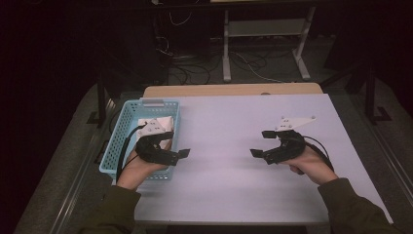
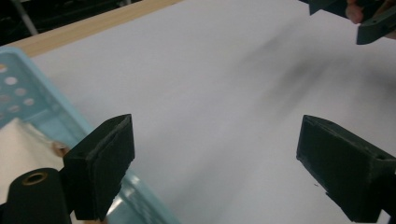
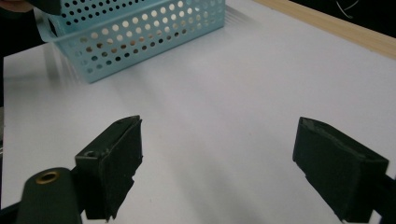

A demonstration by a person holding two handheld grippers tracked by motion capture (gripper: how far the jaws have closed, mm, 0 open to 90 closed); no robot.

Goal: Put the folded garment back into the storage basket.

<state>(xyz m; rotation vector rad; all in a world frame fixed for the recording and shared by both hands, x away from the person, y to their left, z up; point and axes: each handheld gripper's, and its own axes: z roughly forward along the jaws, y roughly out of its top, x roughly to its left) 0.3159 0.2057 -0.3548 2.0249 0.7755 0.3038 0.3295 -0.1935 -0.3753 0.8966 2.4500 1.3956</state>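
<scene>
A light blue perforated basket (image 1: 124, 122) stands at the left edge of the white table (image 1: 234, 112). A white folded item (image 1: 169, 120) lies inside it. My left gripper (image 1: 176, 144) hovers over the basket's right rim with its jaws pointing right, open, nothing between them. In the left gripper view the open jaws (image 2: 217, 140) frame bare table, with the basket (image 2: 28, 88) and the white item (image 2: 18, 149) at the left. My right gripper (image 1: 261, 143) sits right of centre, pointing left, open and empty. From the right gripper view (image 3: 219, 140) the basket (image 3: 140, 32) lies ahead.
A wooden strip (image 1: 234, 89) runs along the table's far edge. Behind it stand a white-legged frame (image 1: 265, 48) and loose cables (image 1: 195, 68) on the floor. The person's sleeves enter at the bottom. The other gripper (image 2: 369, 18) shows far off in the left gripper view.
</scene>
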